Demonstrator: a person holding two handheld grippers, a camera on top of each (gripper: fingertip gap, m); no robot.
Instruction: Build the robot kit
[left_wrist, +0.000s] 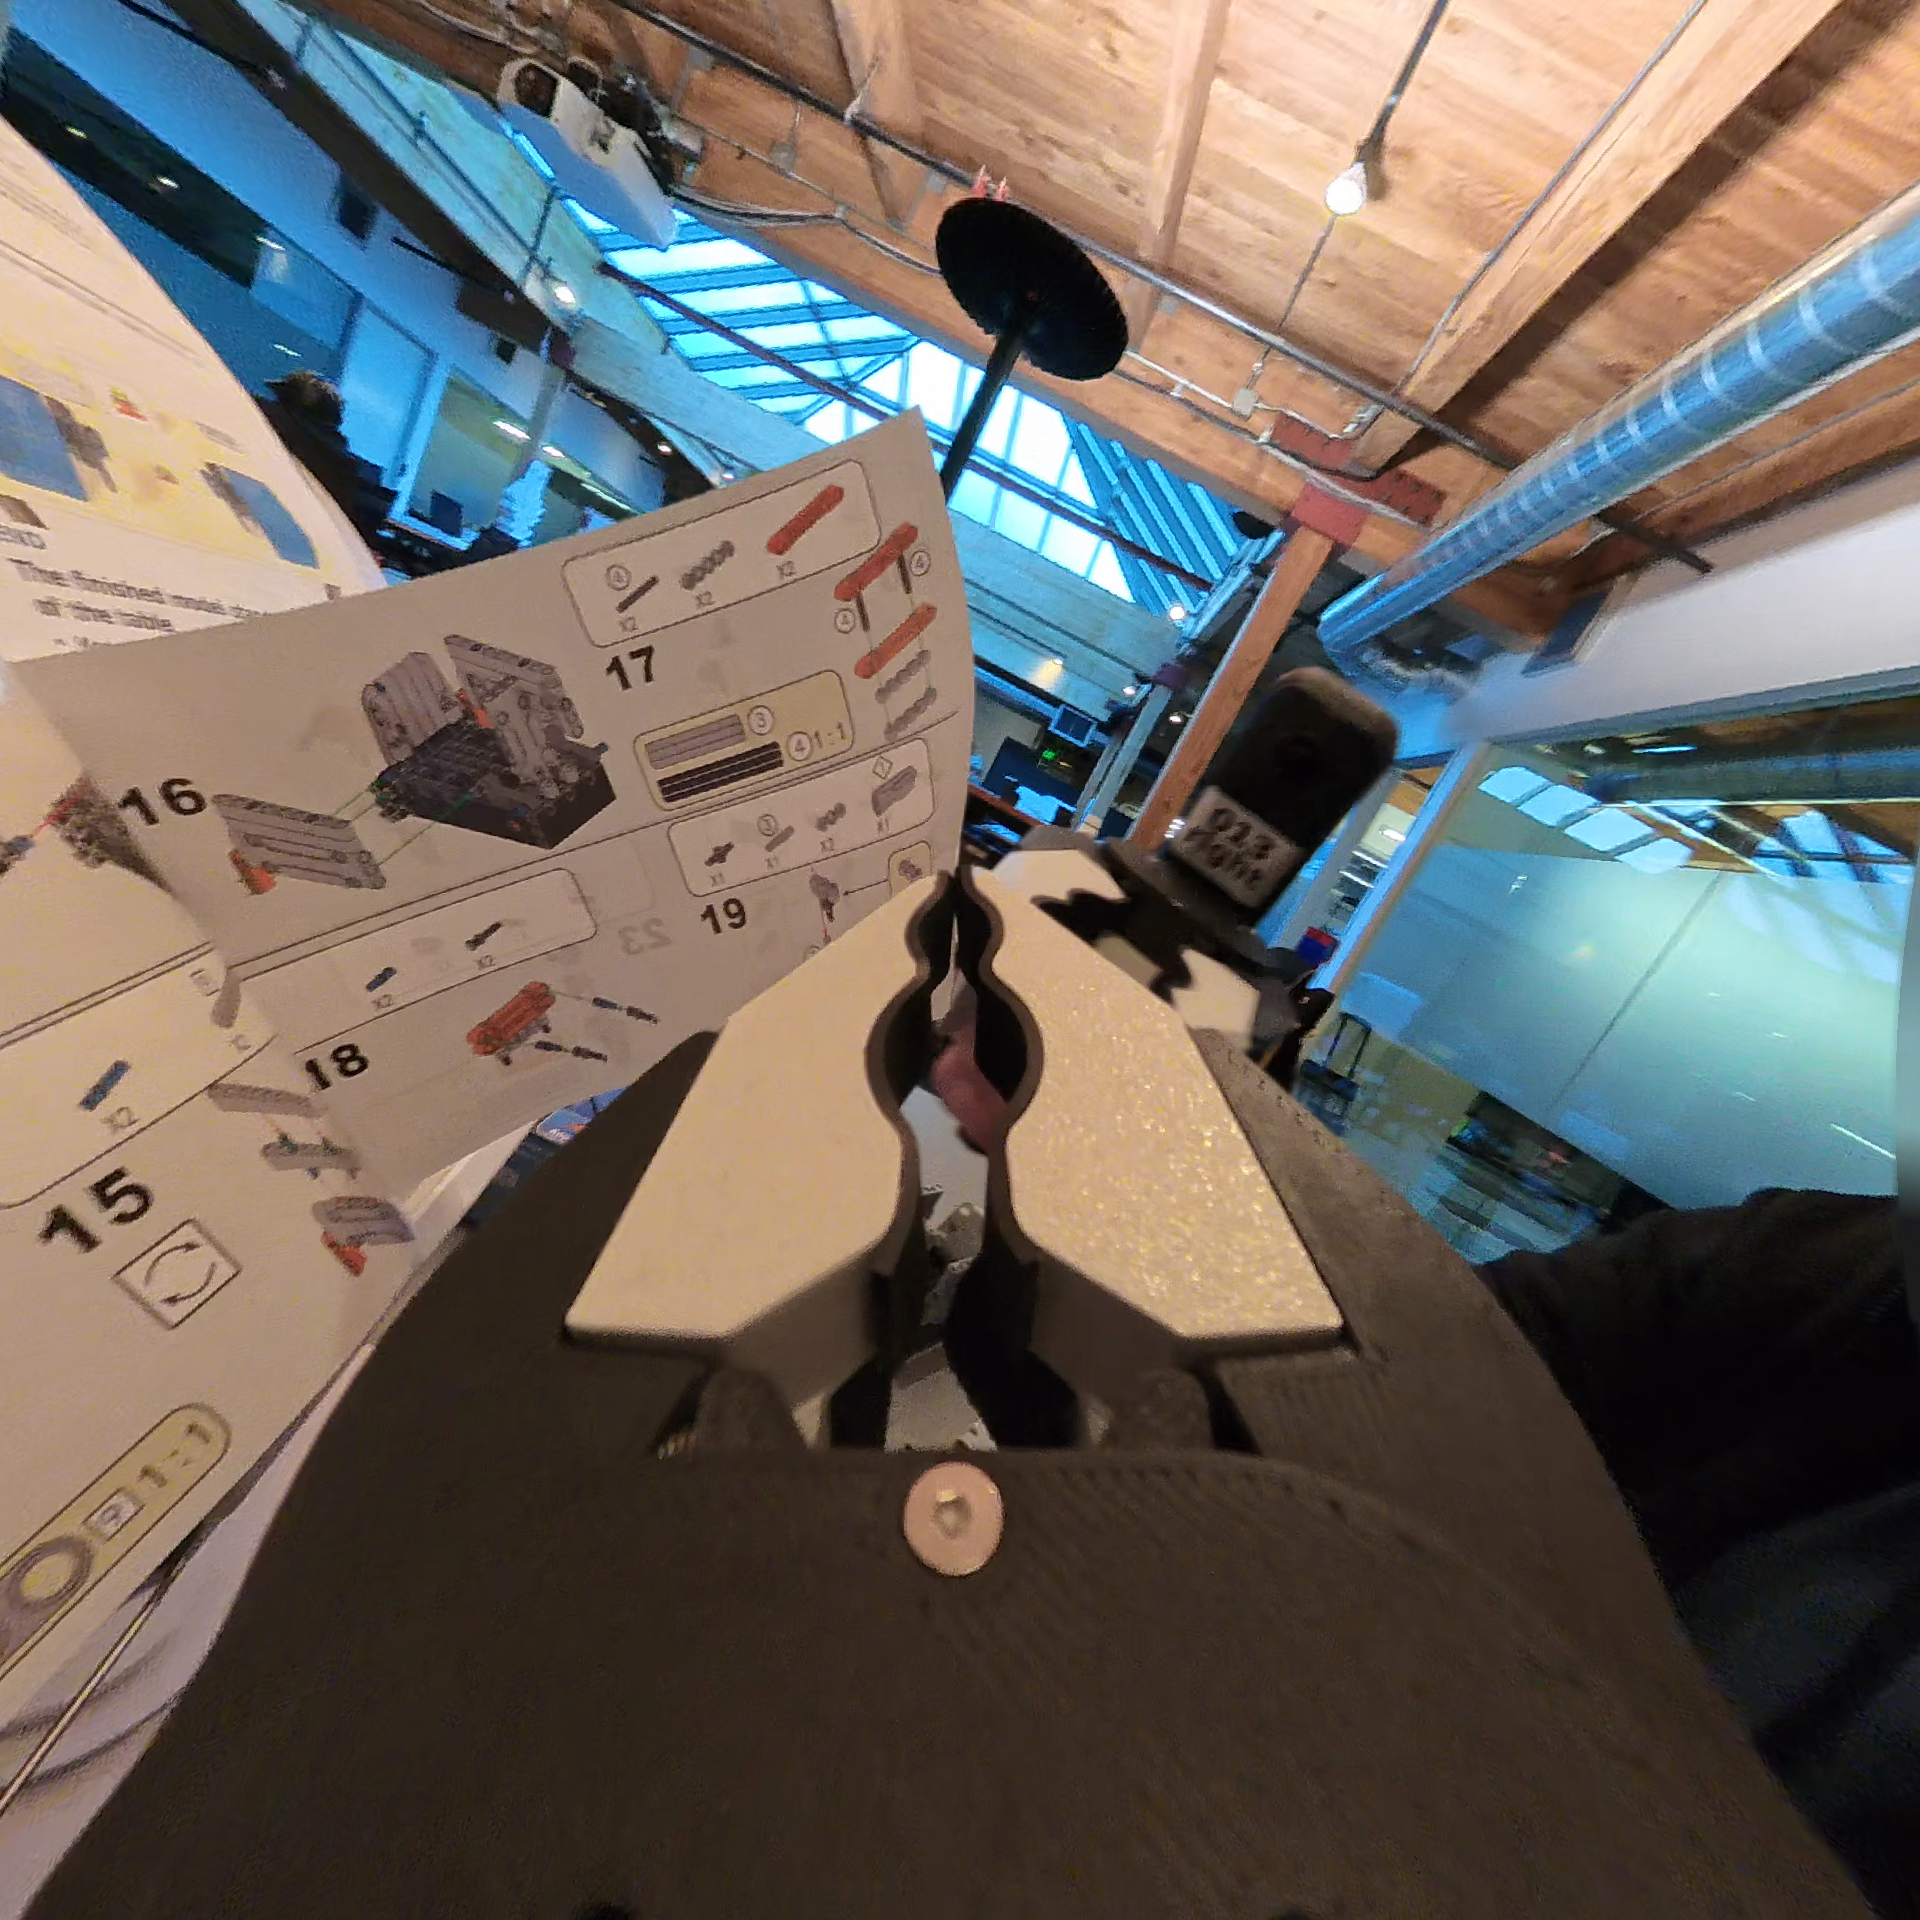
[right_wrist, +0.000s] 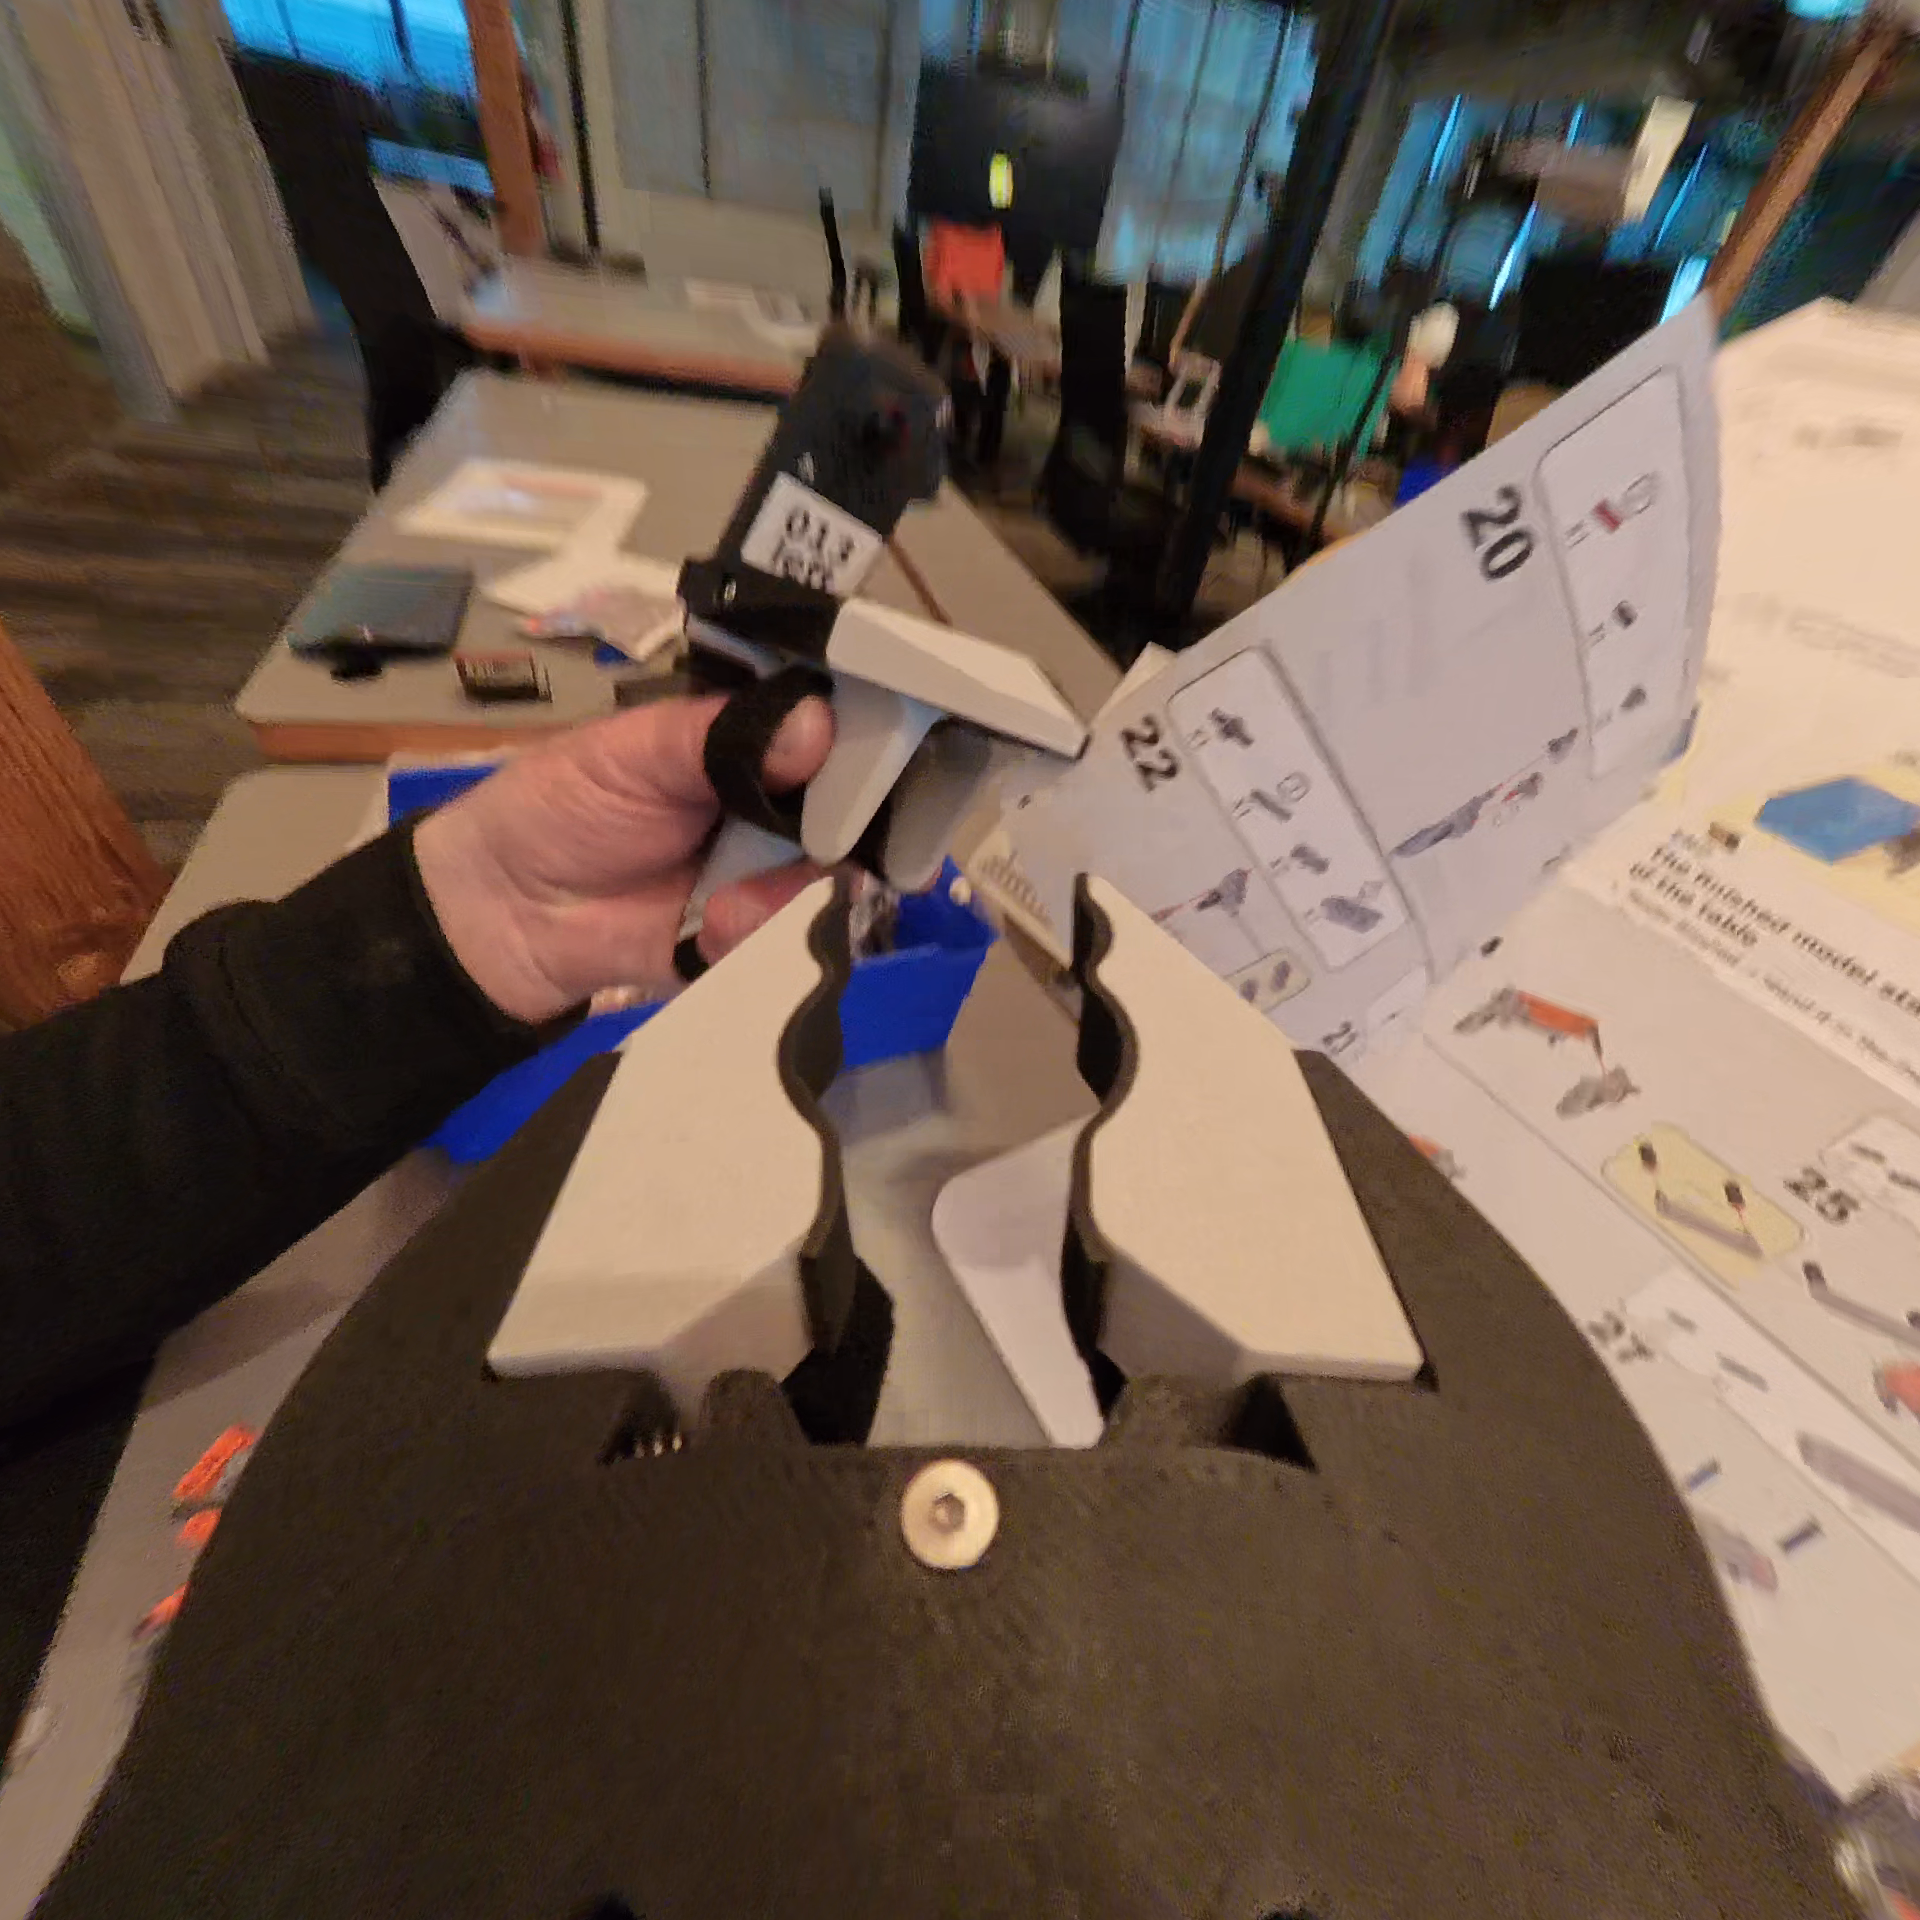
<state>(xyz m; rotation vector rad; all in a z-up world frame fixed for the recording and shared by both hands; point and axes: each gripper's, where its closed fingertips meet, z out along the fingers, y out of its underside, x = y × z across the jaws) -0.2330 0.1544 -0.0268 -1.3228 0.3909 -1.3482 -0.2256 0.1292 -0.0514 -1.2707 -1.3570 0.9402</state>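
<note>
Left wrist view: the left tongs (left_wrist: 956, 914) point up toward a wooden ceiling w/ pipes and a skylight. Their grey tips are pressed together, and they appear to be pinching the lower corner of a loose page (left_wrist: 520, 779) of printed build diagrams w/ numbered steps. The page stands up and curls off to the left of the tips. Beyond the tips sits part of the other gripper, grey and black; its opening can't be read from here. A black disc on a pole (left_wrist: 1029, 291) hangs overhead.

Right wrist view (blurred): the right tongs (right_wrist: 956, 904) are spread wide and hold nothing. Just ahead, a hand (right_wrist: 603, 852) in a dark sleeve grips the left tool, whose tips meet the corner of the same page (right_wrist: 1403, 727), lifted off a larger open booklet (right_wrist: 1662, 1091) lying flat at right. Between the spread fingers and behind them sits a blue bin (right_wrist: 914, 997) on the grey table (right_wrist: 260, 831). Small orange parts (right_wrist: 208, 1475) lie at lower left. More tables w/ papers stand farther back, well apart.
</note>
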